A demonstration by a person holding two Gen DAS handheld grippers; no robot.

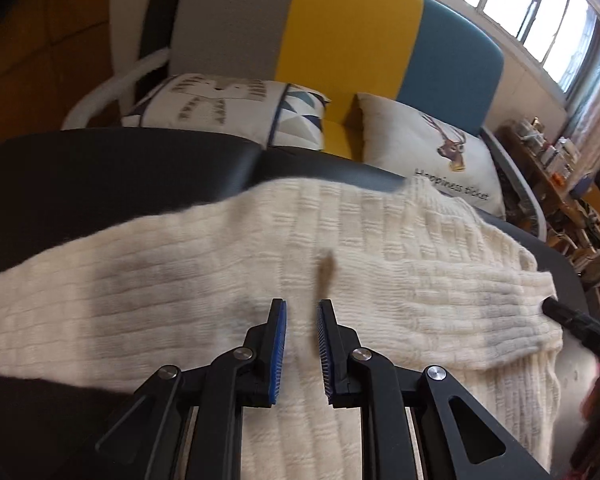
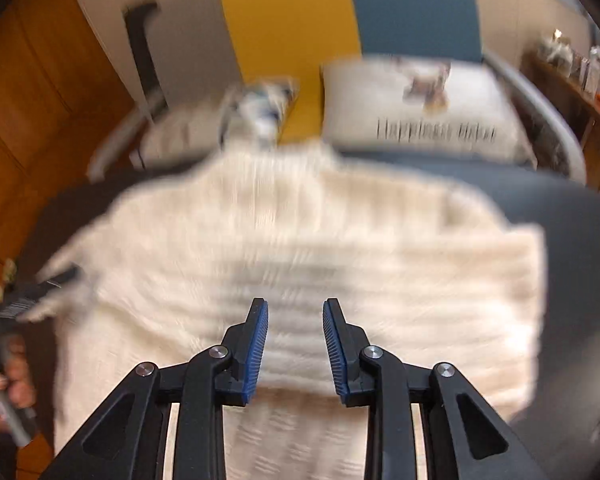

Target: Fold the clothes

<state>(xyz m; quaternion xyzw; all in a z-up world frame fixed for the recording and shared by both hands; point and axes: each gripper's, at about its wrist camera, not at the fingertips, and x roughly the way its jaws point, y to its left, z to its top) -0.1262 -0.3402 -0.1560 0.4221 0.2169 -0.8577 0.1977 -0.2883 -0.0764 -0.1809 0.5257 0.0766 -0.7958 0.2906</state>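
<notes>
Blue-padded left gripper (image 1: 302, 308) and right gripper (image 2: 295, 308), jaws slightly apart, gripping nothing. Directly beneath and ahead: cream knitted sweater (image 1: 340, 232), spread on dark table (image 1: 100, 168), long axis crosswise. Neither gripper clearly nearer.

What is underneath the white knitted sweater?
The white knitted sweater lies on a dark padded surface, visible around its edges. Whatever sits directly beneath the knit is covered.
</notes>
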